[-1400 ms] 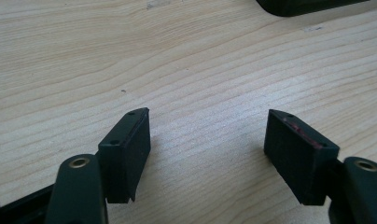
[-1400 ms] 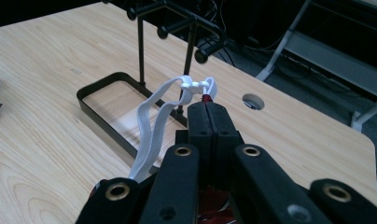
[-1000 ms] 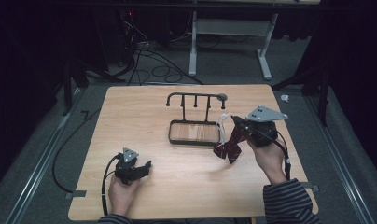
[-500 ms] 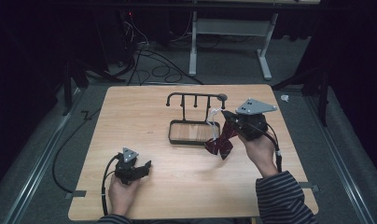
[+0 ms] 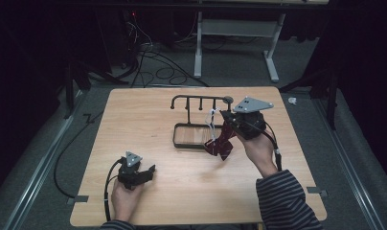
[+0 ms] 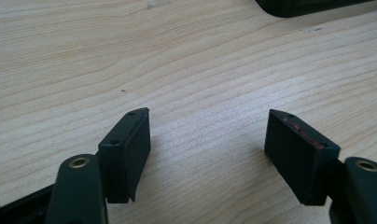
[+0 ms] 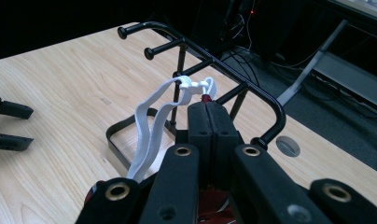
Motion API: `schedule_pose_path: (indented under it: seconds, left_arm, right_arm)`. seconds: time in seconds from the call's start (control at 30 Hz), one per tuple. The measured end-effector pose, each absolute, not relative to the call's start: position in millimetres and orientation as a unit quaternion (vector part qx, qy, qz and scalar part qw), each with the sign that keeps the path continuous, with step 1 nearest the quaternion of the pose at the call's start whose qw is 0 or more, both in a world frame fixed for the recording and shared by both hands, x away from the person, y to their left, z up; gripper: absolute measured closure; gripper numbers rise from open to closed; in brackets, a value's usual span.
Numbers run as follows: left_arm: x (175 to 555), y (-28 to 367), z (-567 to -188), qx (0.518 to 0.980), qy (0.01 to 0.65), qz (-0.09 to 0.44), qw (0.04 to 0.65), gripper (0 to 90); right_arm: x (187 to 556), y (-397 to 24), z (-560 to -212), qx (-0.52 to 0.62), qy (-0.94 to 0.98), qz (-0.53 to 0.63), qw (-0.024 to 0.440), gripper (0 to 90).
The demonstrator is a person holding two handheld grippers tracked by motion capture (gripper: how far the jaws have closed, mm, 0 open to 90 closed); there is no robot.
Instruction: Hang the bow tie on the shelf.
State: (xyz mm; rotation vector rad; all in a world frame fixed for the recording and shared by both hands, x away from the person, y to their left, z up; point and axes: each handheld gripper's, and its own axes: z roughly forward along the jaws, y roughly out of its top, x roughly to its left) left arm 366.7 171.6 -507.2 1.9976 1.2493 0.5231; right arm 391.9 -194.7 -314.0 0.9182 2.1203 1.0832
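Mask [image 5: 219, 143], dark red with a white strap [image 7: 151, 122], hangs from the clamped right gripper [image 7: 210, 108] beside the rack [image 5: 201, 101], not yet hooked on a peg. Left gripper [image 6: 207, 140] rests open on the near-left table [image 5: 148, 115].

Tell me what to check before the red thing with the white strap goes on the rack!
1. Right gripper shut on the red thing: ok.
2. White strap hanging loose, not yet on a peg: ok.
3. Rack upright on the table: ok.
4. Pegs free: ok.
5. Left gripper open, apart from the rack: ok.
6. Strap loop wide enough for a peg: cannot tell.
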Motion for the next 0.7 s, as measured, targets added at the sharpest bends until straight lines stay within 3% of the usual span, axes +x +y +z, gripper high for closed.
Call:
schedule_pose_path:
  seconds: [0.7]
  left_arm:
    - [367,172,-507,0.774,0.483,0.203,0.356,31.8]
  right_arm:
    - [408,-174,-315,0.340,0.796,0.412,0.284,90.0]
